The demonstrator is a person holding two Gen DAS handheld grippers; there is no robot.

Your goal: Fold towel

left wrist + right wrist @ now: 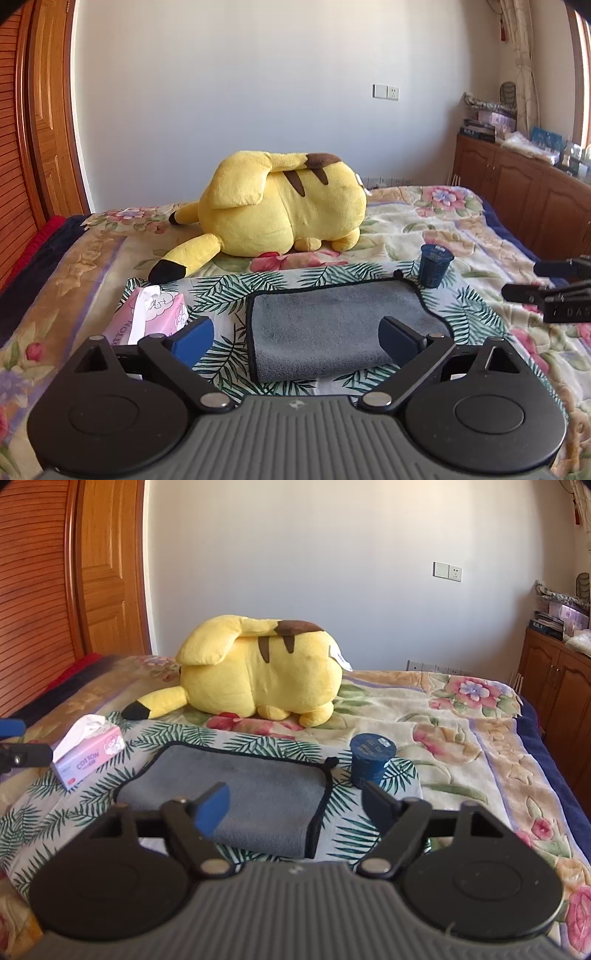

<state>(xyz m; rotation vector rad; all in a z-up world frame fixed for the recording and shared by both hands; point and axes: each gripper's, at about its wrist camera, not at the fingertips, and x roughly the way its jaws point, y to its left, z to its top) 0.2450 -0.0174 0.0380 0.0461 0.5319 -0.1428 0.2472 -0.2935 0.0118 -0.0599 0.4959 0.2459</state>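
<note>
A grey towel (332, 325) with black edging lies folded over on a palm-leaf cloth (229, 291) on the bed; it also shows in the right wrist view (243, 786). My left gripper (295, 339) is open and empty, hovering above the towel's near edge. My right gripper (295, 808) is open and empty over the towel's right near corner. The right gripper's fingers (546, 284) show at the right edge of the left wrist view. The left gripper's fingers (18, 746) show at the left edge of the right wrist view.
A yellow plush toy (280, 206) lies behind the towel. A pink tissue box (147, 314) sits left of it, a dark blue cup (434, 266) at its far right corner. Wooden doors (29, 129) stand left, a cabinet (517, 184) right.
</note>
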